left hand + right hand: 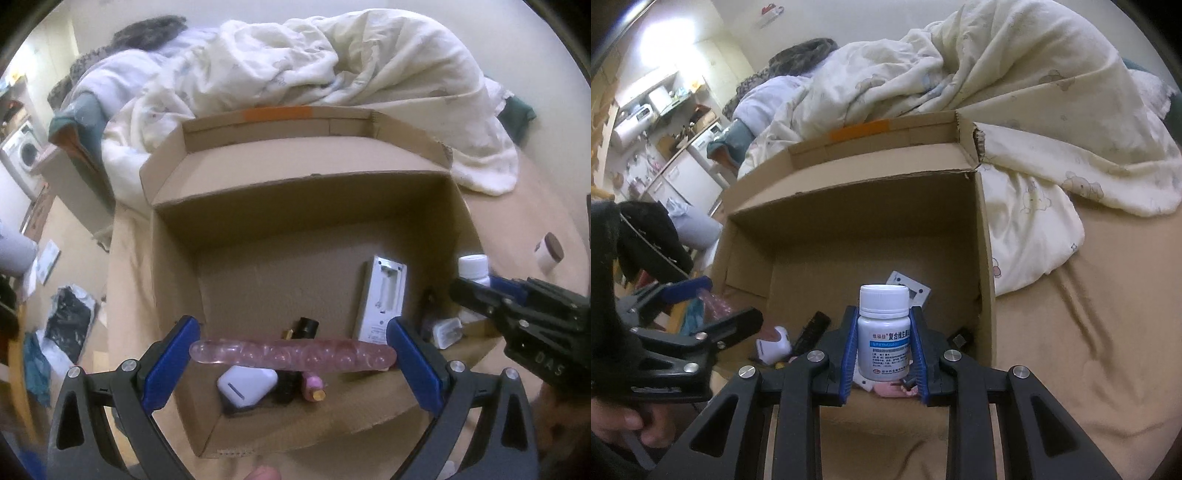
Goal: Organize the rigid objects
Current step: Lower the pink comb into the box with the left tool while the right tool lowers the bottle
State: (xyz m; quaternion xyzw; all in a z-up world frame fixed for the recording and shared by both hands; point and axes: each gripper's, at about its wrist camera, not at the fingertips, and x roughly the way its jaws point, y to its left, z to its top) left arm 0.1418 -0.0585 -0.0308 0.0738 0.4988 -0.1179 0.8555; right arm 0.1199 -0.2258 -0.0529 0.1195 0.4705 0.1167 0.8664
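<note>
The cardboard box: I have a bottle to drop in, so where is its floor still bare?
The cardboard box has bare floor across its far half, below the back wall, and along its left wall. The near edge is crowded: white case, black tube, pink rod in the left gripper. The white flat pack fills the right side. The right gripper grips the white bottle.

beyond the tongs a bed (1089,332) with a tan sheet carries a rumpled cream duvet (332,66) printed with small bears, heaped against a pale wall (849,18). a dark knitted blanket (147,33) lies at its far left end. off to the left of the tongs stand a white washing machine (22,155), a low white cabinet (690,173) and cluttered shelves (657,107) under a bright glare. clothes and bags (66,321) litter the floor at lower left.
</note>
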